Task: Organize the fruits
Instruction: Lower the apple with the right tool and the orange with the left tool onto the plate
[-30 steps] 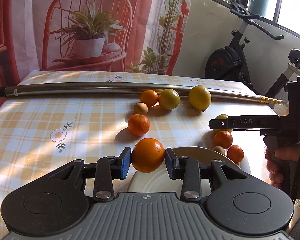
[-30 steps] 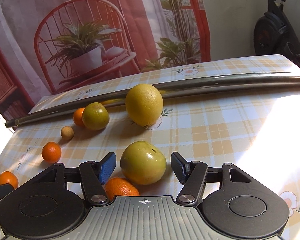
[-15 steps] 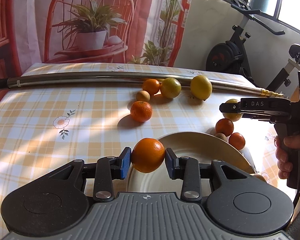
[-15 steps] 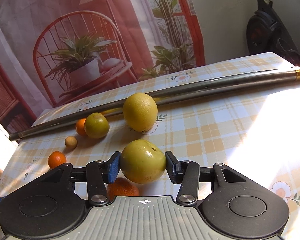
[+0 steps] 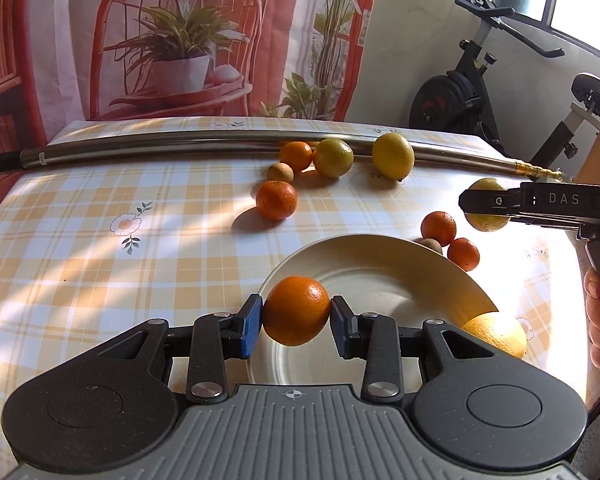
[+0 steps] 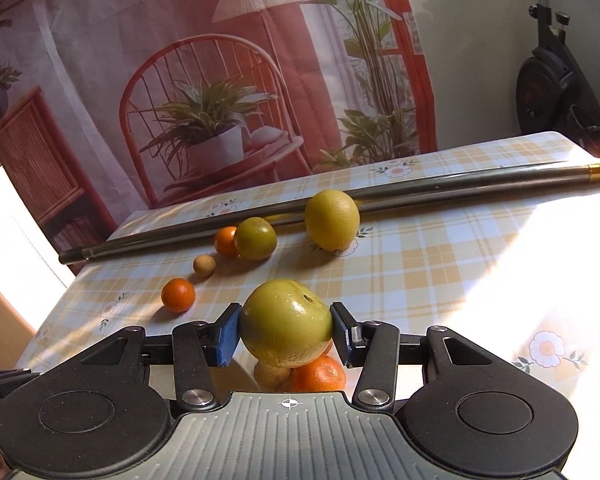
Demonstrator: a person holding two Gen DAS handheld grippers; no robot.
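Aloft, left gripper clamps orange above plate.

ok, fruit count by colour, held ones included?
orange fruit: 5
yellow-green fruit: 4
brown fruit: 2
Total: 11

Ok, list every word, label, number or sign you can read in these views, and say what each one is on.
"DAS": light letters on the black side of the right gripper, seen from the left wrist view.
A small pale sticker near the left end of the metal pipe: too small to read.
Nothing else readable in either view.
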